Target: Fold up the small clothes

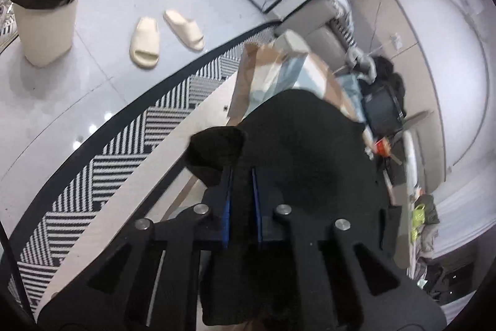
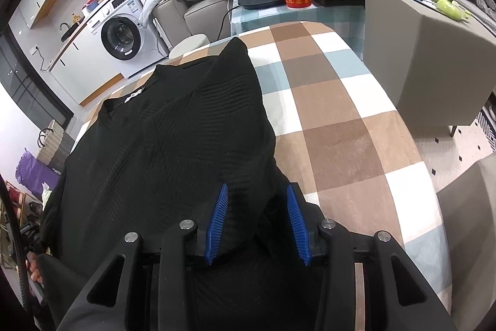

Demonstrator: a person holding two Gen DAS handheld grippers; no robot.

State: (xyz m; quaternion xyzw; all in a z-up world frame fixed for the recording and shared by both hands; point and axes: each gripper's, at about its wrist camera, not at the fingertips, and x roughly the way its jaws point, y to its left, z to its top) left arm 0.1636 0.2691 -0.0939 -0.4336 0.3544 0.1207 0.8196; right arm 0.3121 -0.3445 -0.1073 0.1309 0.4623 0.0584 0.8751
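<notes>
Left gripper (image 1: pixel 241 176) is tipped downward over the black garment (image 1: pixel 297 145), its blue pads (image 1: pixel 256 200) drawn in close with dark cloth pinched between them. Right gripper (image 2: pixel 256 191) also angles down onto the garment, its blue pads set apart with a raised fold of cloth between; whether they press on it is unclear. A hand (image 2: pixel 32 270) shows at the garment's lower left edge in the right wrist view.

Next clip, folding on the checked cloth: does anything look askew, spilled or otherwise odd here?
Nothing is spilled or damaged. The black ribbed knit garment lies crooked, one pointed flap sticking up across the brown, white and blue checked tablecloth. That fits a fold half done: both tongs, left and right, have fabric between their fingers.
</notes>
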